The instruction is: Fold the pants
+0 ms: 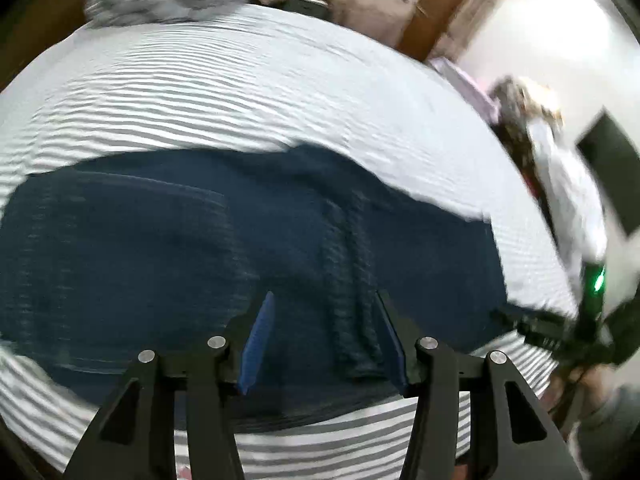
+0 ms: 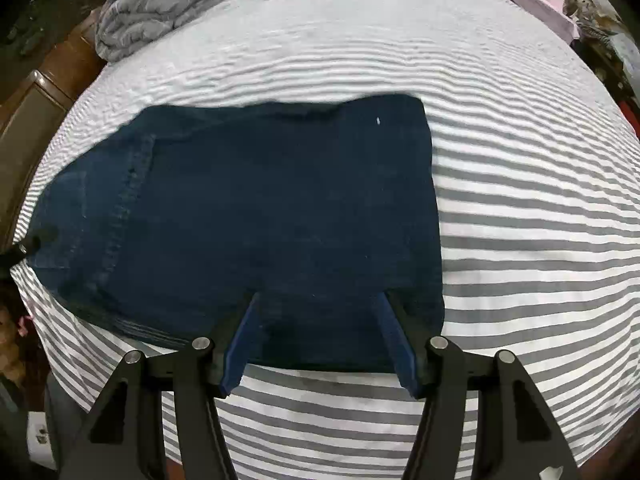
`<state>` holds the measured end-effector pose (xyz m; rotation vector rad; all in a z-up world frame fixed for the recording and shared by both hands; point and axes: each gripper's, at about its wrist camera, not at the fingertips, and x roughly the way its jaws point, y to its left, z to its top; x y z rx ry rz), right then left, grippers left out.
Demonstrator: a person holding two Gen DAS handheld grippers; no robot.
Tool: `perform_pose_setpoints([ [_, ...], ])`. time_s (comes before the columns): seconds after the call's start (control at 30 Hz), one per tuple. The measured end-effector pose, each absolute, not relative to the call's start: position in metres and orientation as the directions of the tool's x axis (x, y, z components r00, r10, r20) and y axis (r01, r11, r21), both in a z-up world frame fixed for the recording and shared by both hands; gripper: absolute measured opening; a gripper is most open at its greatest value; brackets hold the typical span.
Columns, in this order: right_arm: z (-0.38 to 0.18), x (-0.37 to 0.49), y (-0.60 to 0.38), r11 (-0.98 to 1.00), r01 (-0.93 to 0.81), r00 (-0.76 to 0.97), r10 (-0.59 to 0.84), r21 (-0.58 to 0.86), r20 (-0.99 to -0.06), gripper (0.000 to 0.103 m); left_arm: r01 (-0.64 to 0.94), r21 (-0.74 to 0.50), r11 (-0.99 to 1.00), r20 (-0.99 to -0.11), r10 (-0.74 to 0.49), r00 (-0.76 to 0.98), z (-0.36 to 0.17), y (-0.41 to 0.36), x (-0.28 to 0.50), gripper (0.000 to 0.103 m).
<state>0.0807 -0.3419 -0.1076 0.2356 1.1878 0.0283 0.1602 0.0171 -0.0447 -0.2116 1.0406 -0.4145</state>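
Note:
Dark blue denim pants [image 2: 248, 216] lie folded into a flat block on a grey-and-white striped bed sheet [image 2: 520, 208]. My right gripper [image 2: 318, 300] hangs open over the near edge of the pants, blue pads apart, nothing pinched between them. The left wrist view is motion-blurred: the same pants [image 1: 200, 248] fill its lower half. My left gripper [image 1: 324, 300] stands open above them, with a seam ridge of the denim showing in the gap and the pads clear of the cloth. The other gripper's black body [image 1: 560, 328] shows at the right edge of the left wrist view.
A crumpled grey blanket [image 2: 160, 4] lies at the far left corner of the bed. A wooden bed frame [image 2: 48, 92] runs along the left side. Pink cloth [image 2: 536, 4] and clutter sit off the far right edge. A wooden door [image 1: 436, 12] stands beyond the bed.

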Motion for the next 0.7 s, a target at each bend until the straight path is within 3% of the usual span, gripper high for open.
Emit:
perform_pose_setpoints([
  [0.23,-0.1,0.086,-0.311,0.976,0.062,0.379,0.171,0.209,-0.909,0.057,-0.041,-0.466,0.884,-0.734,-0.36,0.576,-0.018,0.176,0.162,0.057],
  [0.37,-0.102,0.092,-0.293,0.97,0.048,0.364,0.203,0.236,-0.909,0.057,-0.177,-0.671,0.72,-0.664,-0.478,0.574,-0.044,0.25,0.154,0.066],
  [0.7,-0.111,0.11,-0.266,0.97,0.037,0.335,0.214,0.24,-0.918,0.057,-0.314,-0.776,0.547,-0.617,-0.558,0.555,-0.112,0.291,0.126,0.069],
])
